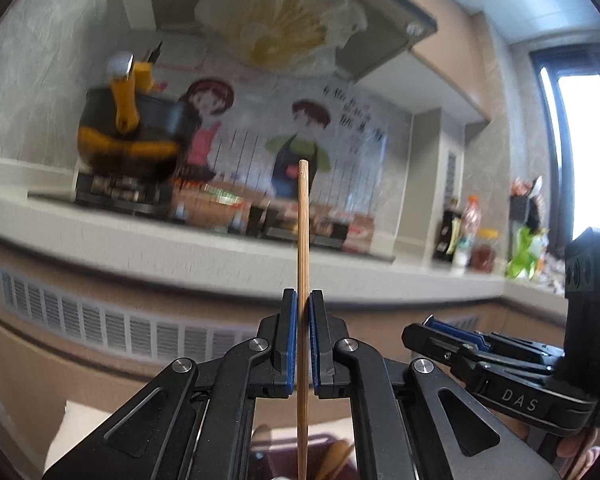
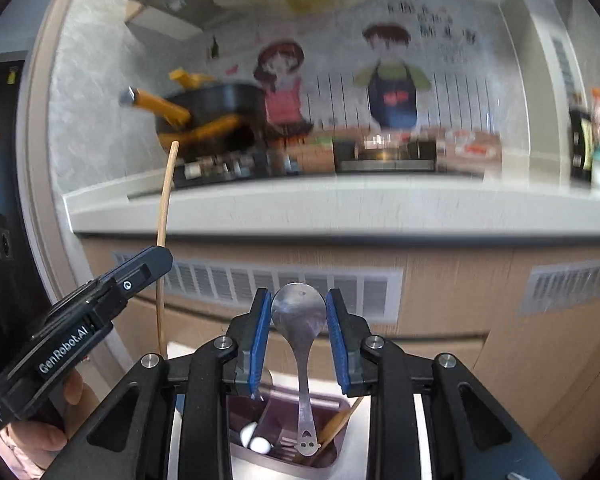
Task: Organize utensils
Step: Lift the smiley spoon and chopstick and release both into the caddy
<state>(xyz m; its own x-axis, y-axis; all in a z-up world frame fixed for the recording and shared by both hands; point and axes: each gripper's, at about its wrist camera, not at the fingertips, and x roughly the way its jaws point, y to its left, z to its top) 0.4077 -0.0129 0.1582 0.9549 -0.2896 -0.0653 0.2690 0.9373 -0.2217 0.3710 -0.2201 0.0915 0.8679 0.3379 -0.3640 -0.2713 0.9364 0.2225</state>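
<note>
Below right gripper (image 2: 298, 332), spoon (image 2: 299, 312) clamped, holder (image 2: 324, 456), perhaps forks

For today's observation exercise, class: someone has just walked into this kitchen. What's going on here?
A person is sorting utensils with a handheld gripper in each hand. The left gripper is shut on a single wooden chopstick, held upright. The right gripper grips a metal spoon by its bowl, handle hanging down over a maroon utensil holder that still holds other utensils. Both are raised in front of the kitchen counter.
</note>
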